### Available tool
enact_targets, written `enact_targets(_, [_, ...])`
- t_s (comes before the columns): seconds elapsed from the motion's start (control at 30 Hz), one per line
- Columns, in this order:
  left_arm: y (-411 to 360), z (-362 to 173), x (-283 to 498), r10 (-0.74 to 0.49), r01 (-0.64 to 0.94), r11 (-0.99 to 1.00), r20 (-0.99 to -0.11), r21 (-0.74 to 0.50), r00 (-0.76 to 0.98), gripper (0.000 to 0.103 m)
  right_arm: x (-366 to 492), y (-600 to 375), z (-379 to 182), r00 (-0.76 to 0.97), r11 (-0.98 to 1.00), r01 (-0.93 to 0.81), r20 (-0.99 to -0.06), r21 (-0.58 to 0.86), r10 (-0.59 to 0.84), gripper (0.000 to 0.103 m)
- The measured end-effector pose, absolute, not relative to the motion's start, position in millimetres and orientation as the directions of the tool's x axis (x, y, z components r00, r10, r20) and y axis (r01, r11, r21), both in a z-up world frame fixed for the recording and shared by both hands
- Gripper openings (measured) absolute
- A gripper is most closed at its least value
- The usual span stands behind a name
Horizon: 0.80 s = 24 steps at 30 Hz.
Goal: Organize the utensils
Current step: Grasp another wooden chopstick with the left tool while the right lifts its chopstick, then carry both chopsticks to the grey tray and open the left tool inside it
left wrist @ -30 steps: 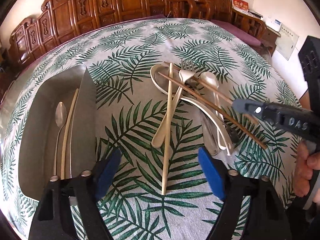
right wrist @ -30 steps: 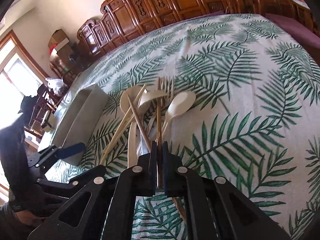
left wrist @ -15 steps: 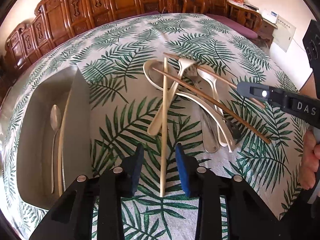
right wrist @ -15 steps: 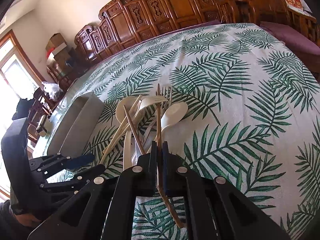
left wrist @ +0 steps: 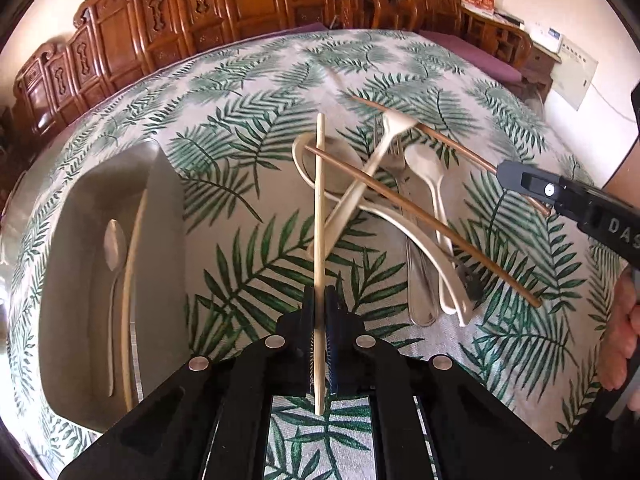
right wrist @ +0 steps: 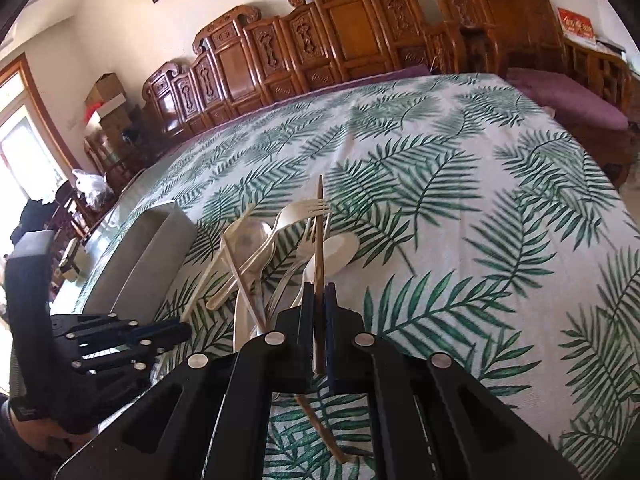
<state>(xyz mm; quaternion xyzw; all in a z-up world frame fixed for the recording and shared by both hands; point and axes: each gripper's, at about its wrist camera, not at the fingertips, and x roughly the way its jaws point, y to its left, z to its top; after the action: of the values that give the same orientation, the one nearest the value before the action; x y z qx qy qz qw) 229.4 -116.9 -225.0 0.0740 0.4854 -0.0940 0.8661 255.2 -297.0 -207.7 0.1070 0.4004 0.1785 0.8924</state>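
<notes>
My left gripper (left wrist: 319, 296) has its jaws closing on the near end of a pale chopstick (left wrist: 319, 200), and the blue pads press it on both sides. The chopstick's far end lies over a heap of pale spoons (left wrist: 426, 168), a pale fork (left wrist: 394, 122) and metal cutlery (left wrist: 418, 280). My right gripper (right wrist: 319, 290) is shut on a brown chopstick (right wrist: 319, 232) that points away over the heap. In the left wrist view it comes in from the right (left wrist: 516, 178). A second brown chopstick (left wrist: 420, 216) lies across the heap.
A grey metal tray (left wrist: 160, 152) stands left of the heap and holds a metal spoon (left wrist: 114, 244) and a pale chopstick (left wrist: 130, 280). A leaf-print cloth (right wrist: 460, 200) covers the table. Carved wooden chairs (right wrist: 340, 40) line the far edge. A hand (left wrist: 624, 340) holds the right gripper.
My left gripper's jaws went from wide open to closed on the pale chopstick. The right gripper, still shut on the brown chopstick, tilted so the stick points higher over the heap.
</notes>
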Motion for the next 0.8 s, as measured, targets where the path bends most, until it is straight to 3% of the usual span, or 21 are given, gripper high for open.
enact_targets(0.27, [-111.0, -193.3, 221.8, -0.114, 0.23, 0.973, -0.818, 0.023, 0.564, 0.004, 250.0, -300.8, -197.3, 0.693, 0.958, -0.184, -0.662, 0.218, 0.284, 0.006])
enact_targets(0.4, [-112.1, -184.6, 217.5, -0.122, 0.24, 0.97, -0.807, 0.025, 0.577, 0.004, 244.8, -304.9, -186.0, 0.727, 0.956, -0.19, -0.622, 0.222, 0.289, 0.006])
enact_targets(0.8, [-95.4, -165.8, 201.8, -0.123, 0.229, 0.973, -0.788, 0.024, 0.603, 0.004, 237.7, -287.5, -189.9, 0.685, 0.941, -0.248, -0.646, 0.229, 0.338, 0.006])
